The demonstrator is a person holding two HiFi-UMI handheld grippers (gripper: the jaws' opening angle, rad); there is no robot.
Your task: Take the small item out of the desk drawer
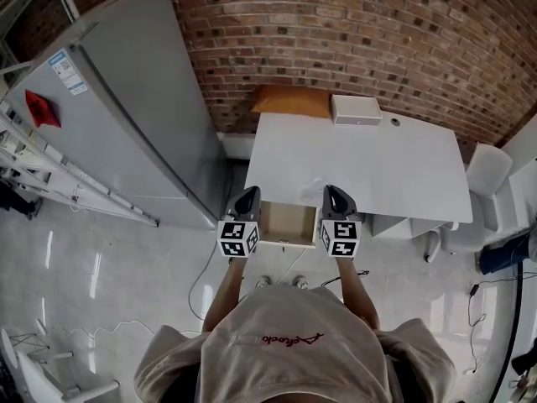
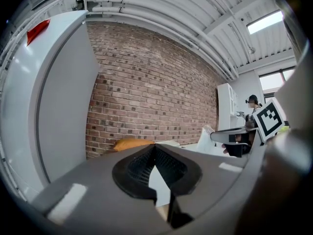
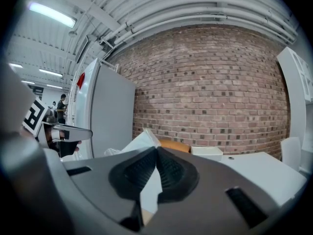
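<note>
Grey fridge (image 1: 126,116) stands at the left, beside the white tabletop (image 1: 377,166). At the tabletop's front edge comes the left hand-held gripper (image 1: 247,193), jaws closed on nothing. Next is the pulled-out wooden drawer (image 1: 288,223), whose small item I cannot make out, then the right hand-held gripper (image 1: 336,193), likewise closed and empty.

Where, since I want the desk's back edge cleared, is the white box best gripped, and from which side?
Probably across its narrower front-to-back span, near the middle, coming down from above. The white box lies flat on the desk with its long side along the brick wall, and the orange cushion sits close at its left end.
</note>
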